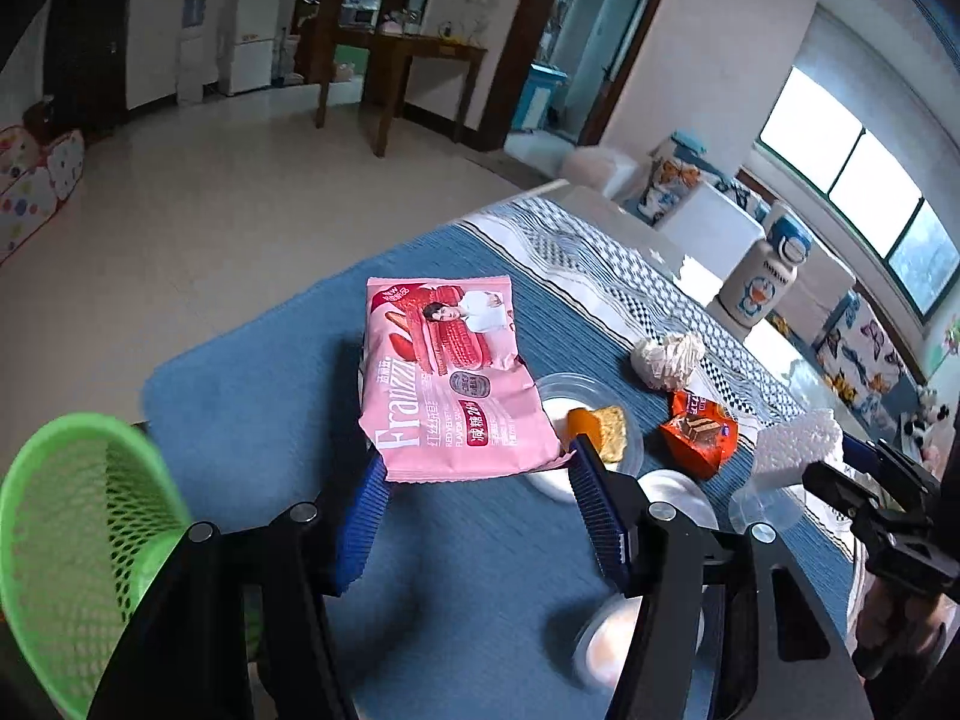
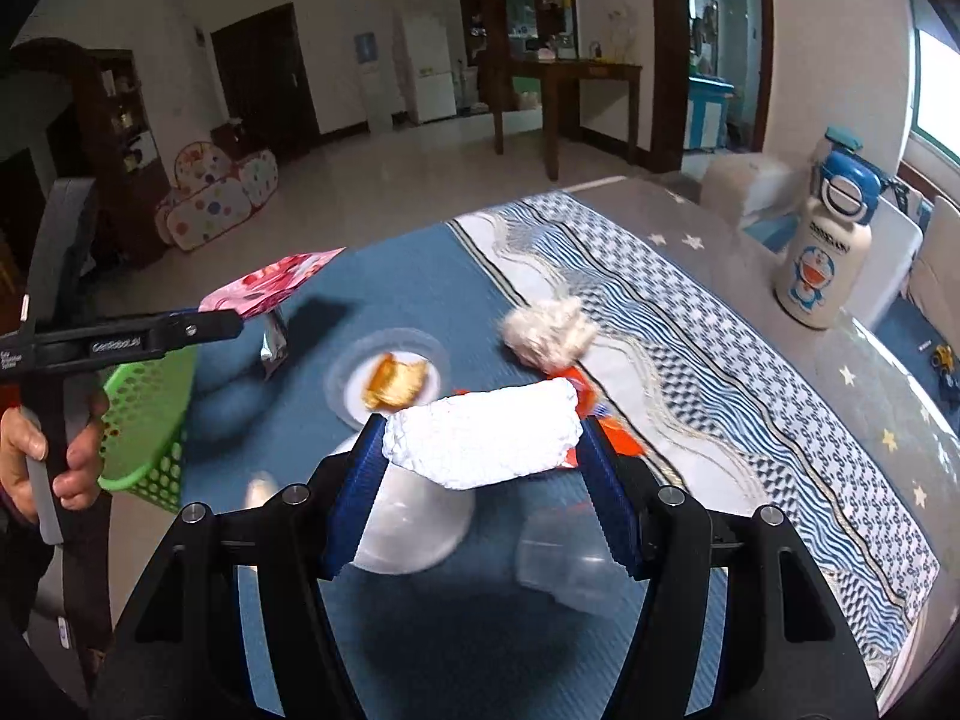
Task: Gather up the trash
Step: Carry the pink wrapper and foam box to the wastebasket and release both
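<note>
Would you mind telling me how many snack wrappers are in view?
2. The pink wrapper is held in the left gripper, above the blue mat. The orange wrapper lies on the mat beside the clear dish. Others may be hidden.

Green mesh basket [image 1: 72,546] cut off by left edge. Orange wrapper [image 2: 606,426] mostly hidden behind white foam sheet [image 2: 486,438]. Crumpled tissue [image 2: 549,333] motion-blurred. Clear cup [image 2: 564,564] blurred, contents indiscernible.
</note>
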Demonstrator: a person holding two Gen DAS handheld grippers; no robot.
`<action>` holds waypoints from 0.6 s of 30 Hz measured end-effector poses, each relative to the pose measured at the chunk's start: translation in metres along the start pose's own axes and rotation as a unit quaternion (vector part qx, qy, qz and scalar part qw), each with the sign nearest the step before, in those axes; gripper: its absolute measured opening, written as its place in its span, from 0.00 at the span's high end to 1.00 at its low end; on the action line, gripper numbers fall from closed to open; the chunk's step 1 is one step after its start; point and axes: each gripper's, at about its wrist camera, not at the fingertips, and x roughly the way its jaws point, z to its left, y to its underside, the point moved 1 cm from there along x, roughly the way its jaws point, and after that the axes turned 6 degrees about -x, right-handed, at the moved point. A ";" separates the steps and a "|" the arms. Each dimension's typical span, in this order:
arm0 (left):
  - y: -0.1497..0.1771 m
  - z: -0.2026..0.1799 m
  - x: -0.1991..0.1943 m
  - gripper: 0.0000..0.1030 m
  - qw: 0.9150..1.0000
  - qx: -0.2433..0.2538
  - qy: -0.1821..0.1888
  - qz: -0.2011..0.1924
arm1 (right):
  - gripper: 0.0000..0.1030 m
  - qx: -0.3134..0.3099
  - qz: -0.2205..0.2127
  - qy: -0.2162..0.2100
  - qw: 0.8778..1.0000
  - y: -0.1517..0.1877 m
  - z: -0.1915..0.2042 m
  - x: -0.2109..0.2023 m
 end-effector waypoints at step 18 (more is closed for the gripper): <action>0.056 0.139 -0.100 0.44 0.992 -0.063 -0.111 -0.025 | 0.38 -0.043 -0.016 -0.097 0.994 -0.028 0.124 0.012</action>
